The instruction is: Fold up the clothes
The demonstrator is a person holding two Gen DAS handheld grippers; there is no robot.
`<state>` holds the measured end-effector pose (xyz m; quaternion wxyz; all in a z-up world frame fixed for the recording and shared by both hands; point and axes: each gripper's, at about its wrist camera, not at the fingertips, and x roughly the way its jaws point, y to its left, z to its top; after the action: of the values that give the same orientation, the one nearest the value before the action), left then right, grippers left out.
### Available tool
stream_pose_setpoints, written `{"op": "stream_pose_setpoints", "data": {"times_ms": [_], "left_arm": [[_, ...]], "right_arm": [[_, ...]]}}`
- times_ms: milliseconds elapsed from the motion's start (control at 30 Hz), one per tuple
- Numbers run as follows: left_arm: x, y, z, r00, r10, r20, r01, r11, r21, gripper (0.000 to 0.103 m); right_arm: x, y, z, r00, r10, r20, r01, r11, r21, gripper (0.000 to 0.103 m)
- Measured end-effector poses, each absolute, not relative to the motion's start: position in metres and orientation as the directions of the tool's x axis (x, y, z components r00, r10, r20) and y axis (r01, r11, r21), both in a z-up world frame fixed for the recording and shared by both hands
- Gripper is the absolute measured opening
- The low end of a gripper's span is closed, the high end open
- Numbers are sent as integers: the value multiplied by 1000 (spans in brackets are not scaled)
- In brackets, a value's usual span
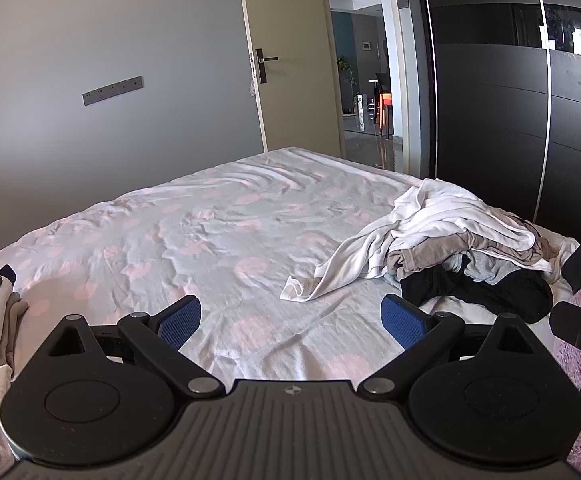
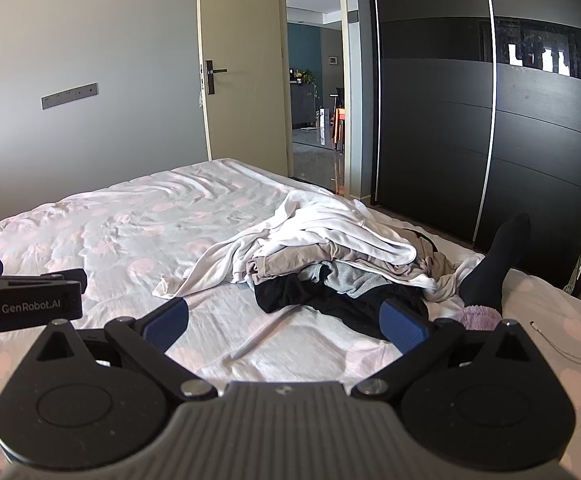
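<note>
On bed, right side: unfolded clothes pile, white garment topmost, black garment lowest. Left tool, right tool: both spread wide, empty, above sheet.

A bed with a pale sheet dotted in pink fills the room's middle. Behind it stand a grey wall with a socket strip, an open beige door and a dark sliding wardrobe. A white cable lies on the sheet.
</note>
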<state>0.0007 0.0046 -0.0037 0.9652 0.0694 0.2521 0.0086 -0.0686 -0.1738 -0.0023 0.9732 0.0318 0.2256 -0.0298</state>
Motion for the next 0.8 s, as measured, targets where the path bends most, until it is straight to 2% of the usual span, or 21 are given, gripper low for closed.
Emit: {"op": "stream_pose_setpoints", "data": {"times_ms": [600, 800], "left_arm": [[8, 4, -19, 858, 43, -513, 42, 987, 154, 98], [24, 8, -33, 841, -9, -541, 94, 987, 130, 98]], "right_arm": [[-65, -171, -10, 895, -21, -446, 32, 999, 18, 102], [-53, -174, -23, 887, 18, -461, 3, 999, 45, 102]]}}
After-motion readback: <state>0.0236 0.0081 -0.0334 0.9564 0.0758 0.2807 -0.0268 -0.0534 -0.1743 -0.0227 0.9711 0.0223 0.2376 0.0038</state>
